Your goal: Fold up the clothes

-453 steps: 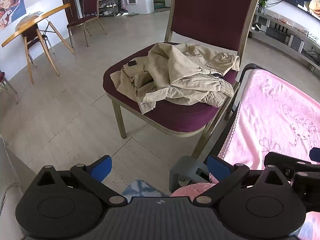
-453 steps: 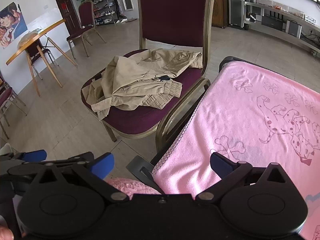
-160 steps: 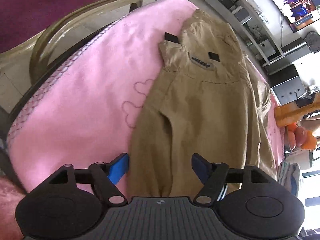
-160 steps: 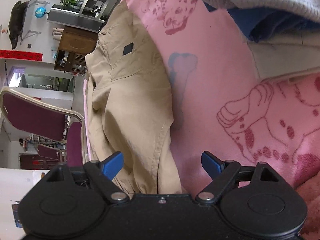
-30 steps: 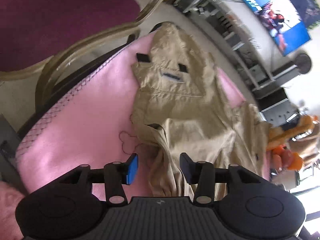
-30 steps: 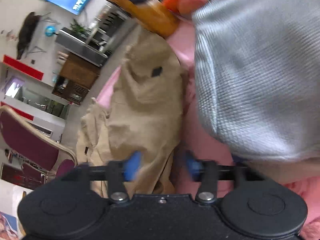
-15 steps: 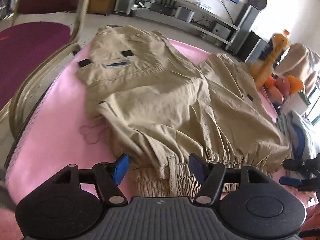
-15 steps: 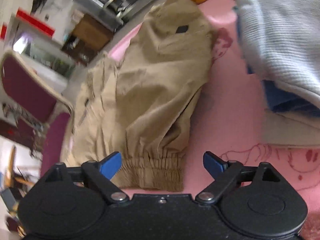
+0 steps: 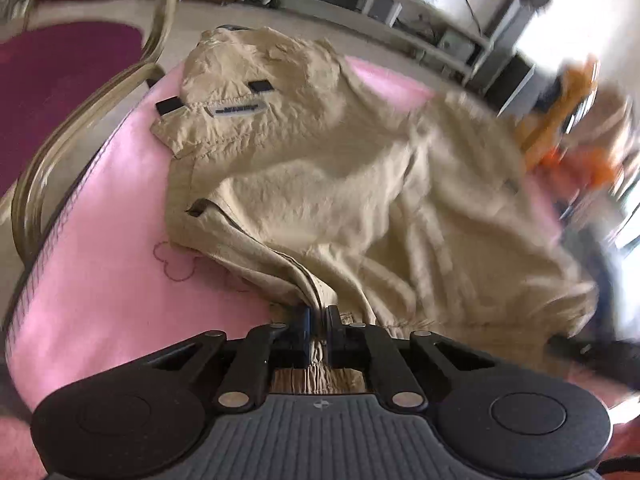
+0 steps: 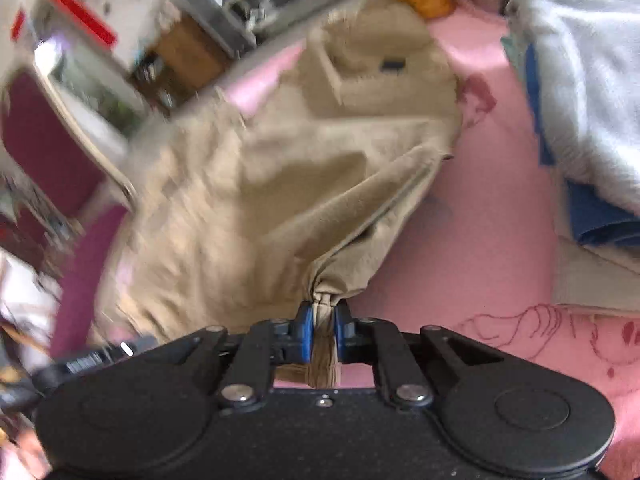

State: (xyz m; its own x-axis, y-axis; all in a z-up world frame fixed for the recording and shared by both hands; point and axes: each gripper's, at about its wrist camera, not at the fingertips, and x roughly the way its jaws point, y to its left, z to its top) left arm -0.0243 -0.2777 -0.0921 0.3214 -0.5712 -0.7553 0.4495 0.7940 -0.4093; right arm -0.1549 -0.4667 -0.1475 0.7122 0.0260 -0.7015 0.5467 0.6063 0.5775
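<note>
Khaki trousers: crumpled khaki cotton trousers [image 9: 328, 184] spread across the pink dog-print blanket [image 9: 104, 272], waistband toward its far edge beside the maroon chair [image 9: 60, 64].
Left gripper [image 9: 318, 330]: fingers pinched tight on the gathered elastic cuff at the blanket's near edge.
Right gripper [image 10: 320, 326]: fingers clamped on the other bunched cuff.
Right side: grey knitted garment [image 10: 580, 80] over blue fabric [image 10: 596, 216].

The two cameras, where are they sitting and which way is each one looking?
Left wrist: on the left hand-held gripper, looking forward along its fingers over the beige trousers on the pink blanket; only the gripper shows.
Right wrist: on the right hand-held gripper, facing the same trousers, with folded clothes at right; only the gripper shows.
Shared: trousers, blanket, and each gripper pinching a cuff.
</note>
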